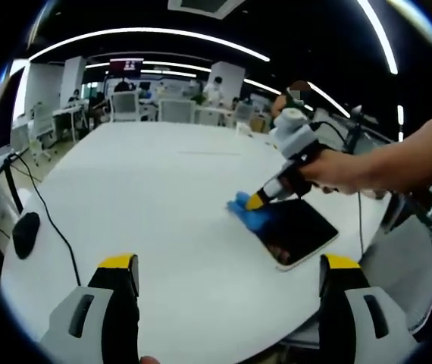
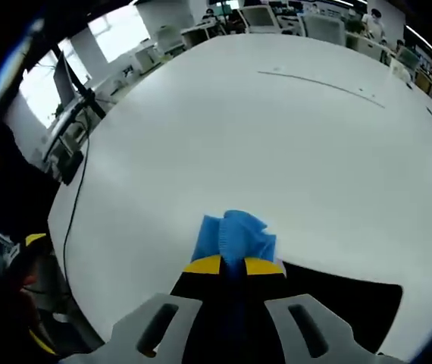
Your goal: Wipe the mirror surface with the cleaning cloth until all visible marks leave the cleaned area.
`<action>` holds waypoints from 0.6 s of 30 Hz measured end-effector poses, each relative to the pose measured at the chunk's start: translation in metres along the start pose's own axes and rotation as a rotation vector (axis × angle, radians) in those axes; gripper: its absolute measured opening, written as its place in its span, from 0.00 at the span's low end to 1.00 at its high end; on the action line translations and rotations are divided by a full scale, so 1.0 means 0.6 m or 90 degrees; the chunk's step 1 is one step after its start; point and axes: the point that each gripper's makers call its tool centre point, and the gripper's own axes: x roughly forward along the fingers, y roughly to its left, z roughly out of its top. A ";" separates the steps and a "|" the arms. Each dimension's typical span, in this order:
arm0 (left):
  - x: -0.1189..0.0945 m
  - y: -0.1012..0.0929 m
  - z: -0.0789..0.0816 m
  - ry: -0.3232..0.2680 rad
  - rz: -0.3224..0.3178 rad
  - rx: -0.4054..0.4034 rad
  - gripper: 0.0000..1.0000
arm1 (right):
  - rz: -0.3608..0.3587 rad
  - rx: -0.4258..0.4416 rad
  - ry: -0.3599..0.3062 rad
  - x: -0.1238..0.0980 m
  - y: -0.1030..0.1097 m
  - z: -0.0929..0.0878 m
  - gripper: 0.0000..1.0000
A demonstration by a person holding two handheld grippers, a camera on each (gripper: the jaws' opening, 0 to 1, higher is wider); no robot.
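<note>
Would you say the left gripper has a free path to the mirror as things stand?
Probably yes: the left gripper is open, with bare table between it and the mirror. The right gripper with the cloth occupies the far corner only.

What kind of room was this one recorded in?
Probably an open-plan office or lab: a large white table, rows of desks with chairs and seated people behind it, and long strip lights on a dark ceiling.

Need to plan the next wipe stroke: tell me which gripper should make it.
Right. The right gripper is shut on the crumpled blue cleaning cloth, pressed at the edge of the dark rectangular mirror. The left gripper hangs open above the white table, apart from both.
</note>
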 end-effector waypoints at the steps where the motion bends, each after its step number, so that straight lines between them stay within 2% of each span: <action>1: 0.000 -0.001 0.000 -0.001 0.000 -0.001 1.00 | 0.000 0.003 0.001 0.000 0.000 0.001 0.03; 11: -0.003 -0.002 -0.005 0.002 0.008 0.000 1.00 | 0.007 -0.003 -0.004 -0.007 -0.001 0.001 0.04; 15: -0.003 0.004 0.003 -0.008 0.016 -0.007 1.00 | 0.008 -0.021 -0.007 -0.007 -0.004 0.000 0.03; 18: -0.005 0.003 0.008 -0.011 0.016 -0.002 1.00 | 0.012 -0.012 -0.003 -0.008 -0.002 0.000 0.03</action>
